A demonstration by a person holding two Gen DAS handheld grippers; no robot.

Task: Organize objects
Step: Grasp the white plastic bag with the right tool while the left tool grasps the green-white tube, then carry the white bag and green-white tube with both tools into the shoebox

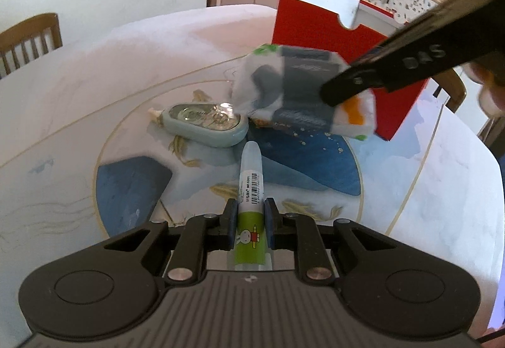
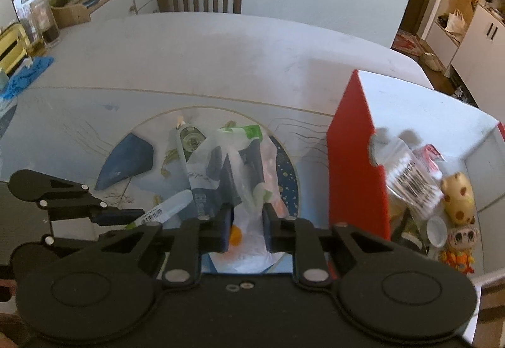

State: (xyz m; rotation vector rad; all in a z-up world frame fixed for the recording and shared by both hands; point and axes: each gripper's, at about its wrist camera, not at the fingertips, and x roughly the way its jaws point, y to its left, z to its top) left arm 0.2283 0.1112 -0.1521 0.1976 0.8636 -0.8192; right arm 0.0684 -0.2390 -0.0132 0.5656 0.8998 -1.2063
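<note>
Left gripper (image 1: pixel 250 221) clamps glue stick (image 1: pixel 249 190) — right gripper (image 2: pixel 247 226) lifts bagged packet (image 2: pixel 227 165)

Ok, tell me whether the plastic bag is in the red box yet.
Not yet. The plastic bag hangs from the right claw over the table, left of the red box.

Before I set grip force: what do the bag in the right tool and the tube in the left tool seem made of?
The translucent white printed bag looks like thin, slightly glossy plastic film: it crumples, and dark contents show through. The green-labelled glue-like tube looks like rigid, smooth plastic with a frosted, semi-clear cap and a glossy printed label; it holds its shape between the left tool's pads.
</note>
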